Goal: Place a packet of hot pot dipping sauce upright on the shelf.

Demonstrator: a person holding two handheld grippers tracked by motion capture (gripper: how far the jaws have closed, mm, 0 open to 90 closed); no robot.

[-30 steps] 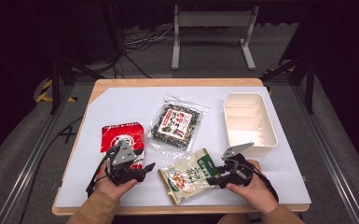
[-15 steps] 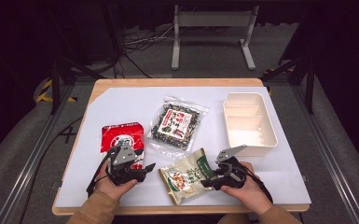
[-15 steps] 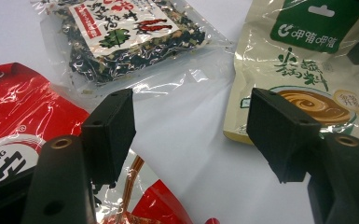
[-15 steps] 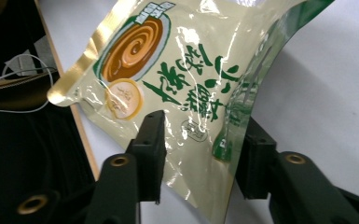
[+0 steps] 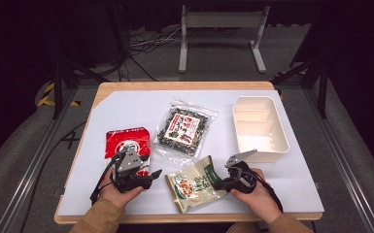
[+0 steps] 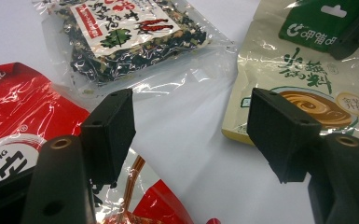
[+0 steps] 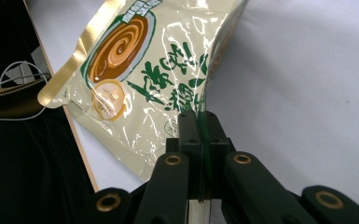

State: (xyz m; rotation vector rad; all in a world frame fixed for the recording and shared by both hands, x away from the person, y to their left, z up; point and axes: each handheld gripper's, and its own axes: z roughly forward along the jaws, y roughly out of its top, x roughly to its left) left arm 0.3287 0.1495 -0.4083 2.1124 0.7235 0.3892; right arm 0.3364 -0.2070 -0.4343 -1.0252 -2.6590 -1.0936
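Your right gripper [image 5: 222, 181] has just closed its jaws onto the beige packet's [image 5: 196, 182] green top edge, near the table's [image 5: 126, 104] front; your left gripper [image 5: 150, 175] hovers with jaws apart.

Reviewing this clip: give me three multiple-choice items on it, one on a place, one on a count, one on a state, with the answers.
1. Where does the white bin stand on the table?
A. at its right side
B. at its left edge
C. on the red packet

2. How many packets lie on the table?
A. two
B. three
C. five

3. How do the right gripper's jaws stand?
A. wide open above the bin
B. open around the red packet
C. shut on the beige packet

Answers:
1 A, the bin sits right of the seaweed packet.
2 B, the red packet, the seaweed packet and the beige packet.
3 C, the jaws have just closed and pinch the packet's green top edge.
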